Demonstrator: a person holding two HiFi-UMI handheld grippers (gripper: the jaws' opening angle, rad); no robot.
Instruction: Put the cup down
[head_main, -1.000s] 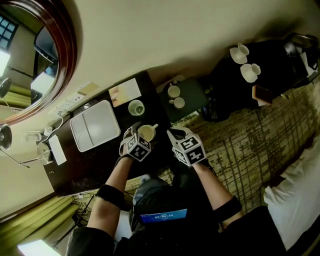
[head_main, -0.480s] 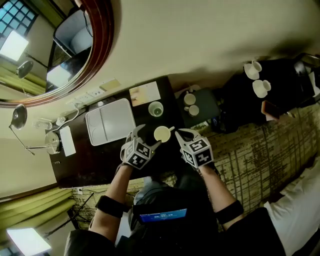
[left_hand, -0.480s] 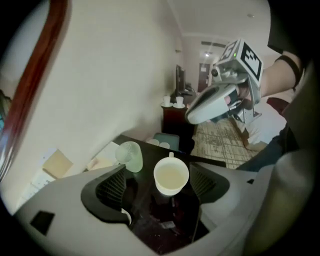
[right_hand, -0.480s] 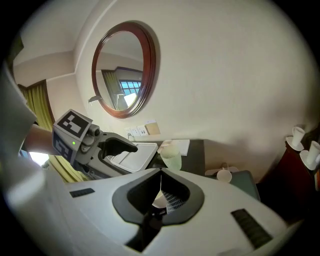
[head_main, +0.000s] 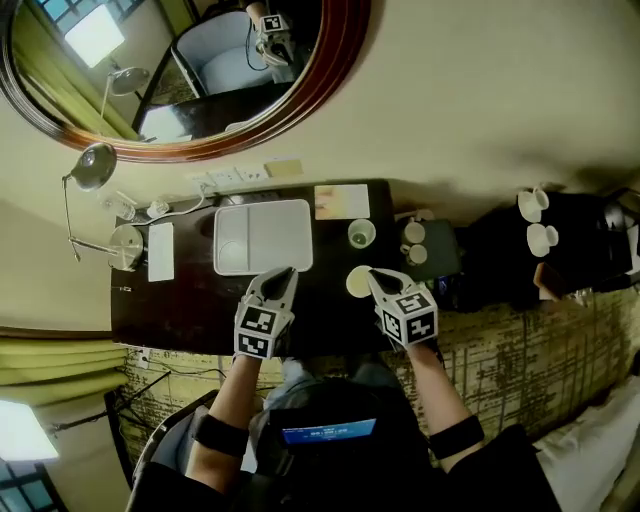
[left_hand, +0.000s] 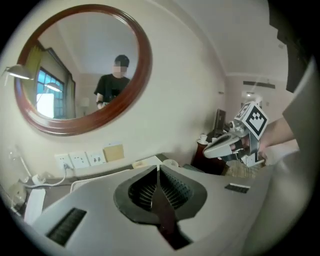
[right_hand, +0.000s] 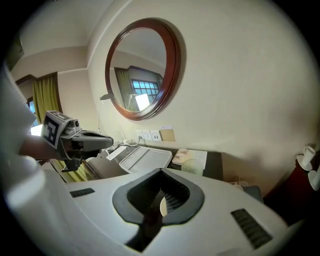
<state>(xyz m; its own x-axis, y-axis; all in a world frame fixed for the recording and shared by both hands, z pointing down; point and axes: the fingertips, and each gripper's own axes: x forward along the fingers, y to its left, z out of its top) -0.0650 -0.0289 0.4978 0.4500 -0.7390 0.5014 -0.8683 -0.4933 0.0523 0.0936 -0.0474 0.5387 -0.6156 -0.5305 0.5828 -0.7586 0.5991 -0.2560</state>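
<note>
Cup (head_main: 357, 282), cream, sits upright on the dark tabletop (head_main: 180, 300) near its front edge, in front of a second cup (head_main: 362, 234) and to the right of the white tray (head_main: 250, 240). Left gripper (head_main: 287, 271): jaws have just been closing and are now fully together, with nothing between them; tip over the tray's front rim, apart from the cup. Right gripper (head_main: 373, 275): jaws together, tip just beside the cup; contact cannot be told. Pale sliver shows low between its jaws in the right gripper view, unidentified.
</note>
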